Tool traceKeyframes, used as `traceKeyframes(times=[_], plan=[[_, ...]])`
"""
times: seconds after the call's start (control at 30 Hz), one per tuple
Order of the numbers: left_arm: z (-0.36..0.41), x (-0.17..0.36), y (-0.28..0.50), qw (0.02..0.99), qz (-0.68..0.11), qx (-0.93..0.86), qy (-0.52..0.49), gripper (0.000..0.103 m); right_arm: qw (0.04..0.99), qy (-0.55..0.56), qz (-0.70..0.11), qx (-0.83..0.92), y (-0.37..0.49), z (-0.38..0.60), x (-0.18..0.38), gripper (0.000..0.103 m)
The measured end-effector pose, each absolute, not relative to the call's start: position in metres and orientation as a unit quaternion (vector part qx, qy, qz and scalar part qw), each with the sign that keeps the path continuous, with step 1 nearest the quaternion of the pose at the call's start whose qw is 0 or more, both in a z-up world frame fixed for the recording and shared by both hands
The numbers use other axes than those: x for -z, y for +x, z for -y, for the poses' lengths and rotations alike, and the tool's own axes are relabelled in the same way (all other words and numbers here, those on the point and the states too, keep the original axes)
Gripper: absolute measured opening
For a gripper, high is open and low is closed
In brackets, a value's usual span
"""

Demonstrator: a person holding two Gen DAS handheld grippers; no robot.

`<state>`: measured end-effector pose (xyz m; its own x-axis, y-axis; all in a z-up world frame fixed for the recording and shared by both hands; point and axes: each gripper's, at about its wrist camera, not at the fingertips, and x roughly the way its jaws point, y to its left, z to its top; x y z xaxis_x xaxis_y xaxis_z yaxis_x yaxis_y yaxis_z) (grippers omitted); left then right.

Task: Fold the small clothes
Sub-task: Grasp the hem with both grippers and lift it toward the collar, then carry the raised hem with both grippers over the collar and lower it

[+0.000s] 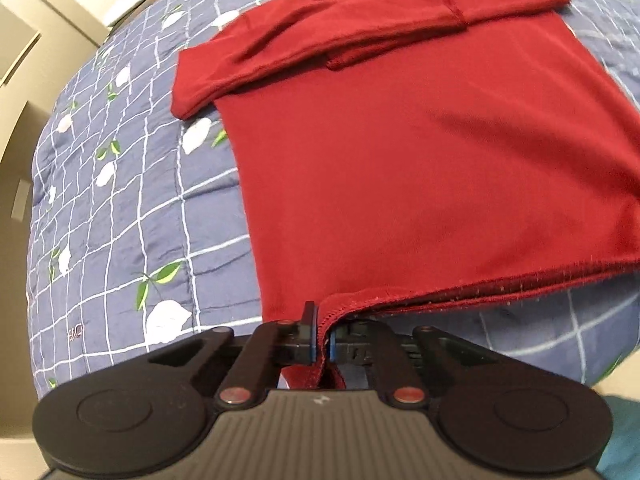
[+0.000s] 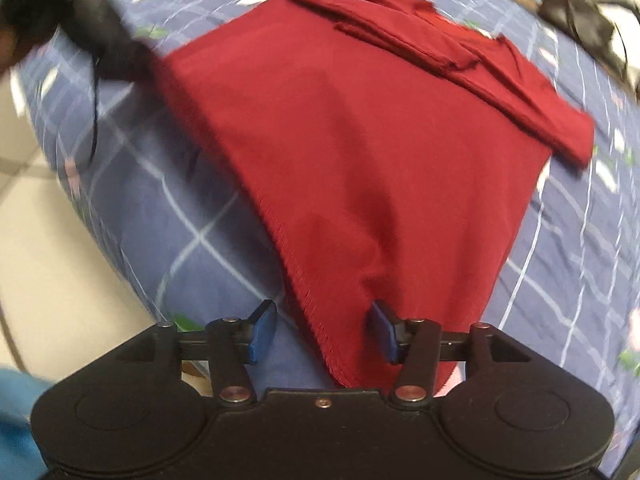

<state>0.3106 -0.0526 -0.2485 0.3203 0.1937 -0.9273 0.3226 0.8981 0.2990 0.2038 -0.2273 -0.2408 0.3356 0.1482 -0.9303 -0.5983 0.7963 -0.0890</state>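
A dark red shirt (image 1: 400, 168) lies spread on a blue checked bedspread (image 1: 120, 208), its sleeves folded in across the top near the collar. My left gripper (image 1: 323, 338) is shut on the shirt's bottom hem at its near left corner, lifting the hem slightly. In the right wrist view the same red shirt (image 2: 360, 152) runs down to its other bottom corner. My right gripper (image 2: 322, 332) is open, its blue pads (image 2: 262, 332) straddling that hem corner, with cloth lying between them.
The bedspread (image 2: 580, 260) has white grid lines and flower prints. Pale floor (image 2: 52, 272) lies past the bed's left edge. A dark bag (image 2: 580, 20) sits at the far right of the bed. Beige furniture (image 1: 24, 40) stands beyond the bed's left side.
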Motion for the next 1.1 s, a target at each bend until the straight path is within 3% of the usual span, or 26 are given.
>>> traceKeyframes(times=[0.17,0.3,0.4,0.77,1.1], plan=[[0.054,0.238,0.315,0.79,-0.57,0.044,0.223,0.005,0.796,-0.268,-0.492,-0.228,0.193,0.224,0.247,0.049],[0.058,0.238,0.312,0.788,-0.565,0.048,0.241,0.007,0.81,-0.268,-0.483,-0.198,0.197,0.235,0.244,0.014],[0.061,0.241,0.306,0.782,-0.564,0.05,0.262,0.007,0.813,-0.252,-0.49,-0.19,0.203,0.244,0.237,0.005],[0.076,0.205,0.249,0.797,-0.458,0.062,0.388,0.002,0.777,-0.314,-0.478,-0.263,0.19,0.24,0.187,0.003],[0.078,0.172,0.21,0.802,-0.446,0.094,0.386,0.002,0.771,-0.326,-0.48,-0.264,0.166,0.243,0.139,0.003]])
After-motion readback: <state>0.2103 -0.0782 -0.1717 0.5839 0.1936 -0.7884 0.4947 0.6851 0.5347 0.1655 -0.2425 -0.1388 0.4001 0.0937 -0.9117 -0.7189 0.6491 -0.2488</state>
